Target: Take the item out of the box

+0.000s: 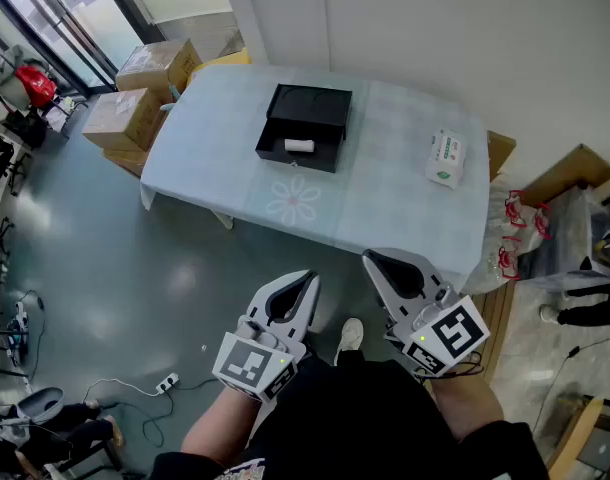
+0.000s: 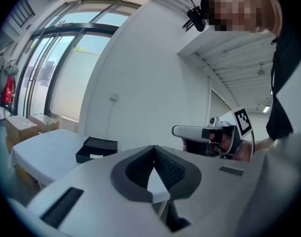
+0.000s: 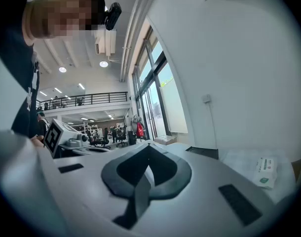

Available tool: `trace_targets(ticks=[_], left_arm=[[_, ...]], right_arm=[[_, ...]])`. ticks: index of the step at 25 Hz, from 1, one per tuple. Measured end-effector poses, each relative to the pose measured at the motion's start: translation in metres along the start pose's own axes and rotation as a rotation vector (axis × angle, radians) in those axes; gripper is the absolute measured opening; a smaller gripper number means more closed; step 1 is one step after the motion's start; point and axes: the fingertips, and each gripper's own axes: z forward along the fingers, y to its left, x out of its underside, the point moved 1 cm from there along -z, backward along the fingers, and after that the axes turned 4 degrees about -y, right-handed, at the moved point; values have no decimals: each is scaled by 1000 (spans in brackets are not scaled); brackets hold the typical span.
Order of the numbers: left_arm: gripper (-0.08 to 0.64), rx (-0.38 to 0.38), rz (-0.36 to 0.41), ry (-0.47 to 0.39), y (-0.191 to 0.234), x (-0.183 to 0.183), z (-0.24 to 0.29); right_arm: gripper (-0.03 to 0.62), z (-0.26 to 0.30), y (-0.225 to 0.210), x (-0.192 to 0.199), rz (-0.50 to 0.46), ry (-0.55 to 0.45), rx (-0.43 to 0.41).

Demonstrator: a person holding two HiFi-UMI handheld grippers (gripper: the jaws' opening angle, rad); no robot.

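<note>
An open black box (image 1: 305, 126) sits on the white-clothed table (image 1: 385, 198), its lid standing up at the far side. A small white item (image 1: 299, 146) lies inside it. The box (image 2: 96, 149) also shows small in the left gripper view. Both grippers are held low in front of the person, well short of the table. My left gripper (image 1: 303, 284) is shut with nothing in it, as is my right gripper (image 1: 373, 260). In the gripper views the left gripper (image 2: 153, 154) and right gripper (image 3: 148, 152) have their jaws meeting at the tips.
A white and green packet (image 1: 445, 158) lies on the table's right part. Cardboard boxes (image 1: 135, 93) stand on the floor at the table's left. A power strip and cables (image 1: 160, 383) lie on the grey floor. Bags and boxes (image 1: 555, 228) crowd the right side.
</note>
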Motion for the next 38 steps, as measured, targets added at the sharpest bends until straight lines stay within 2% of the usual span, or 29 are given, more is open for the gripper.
trace_targets(ticks=[19,38], left_arm=[[8,-2,1,0,22,-10,-16],[8,-14,21,-16,99,-36,-34]], right_arm=[[9,27,14,-6,33,-28,-16],[9,110,33,-13,32,-17,-32]])
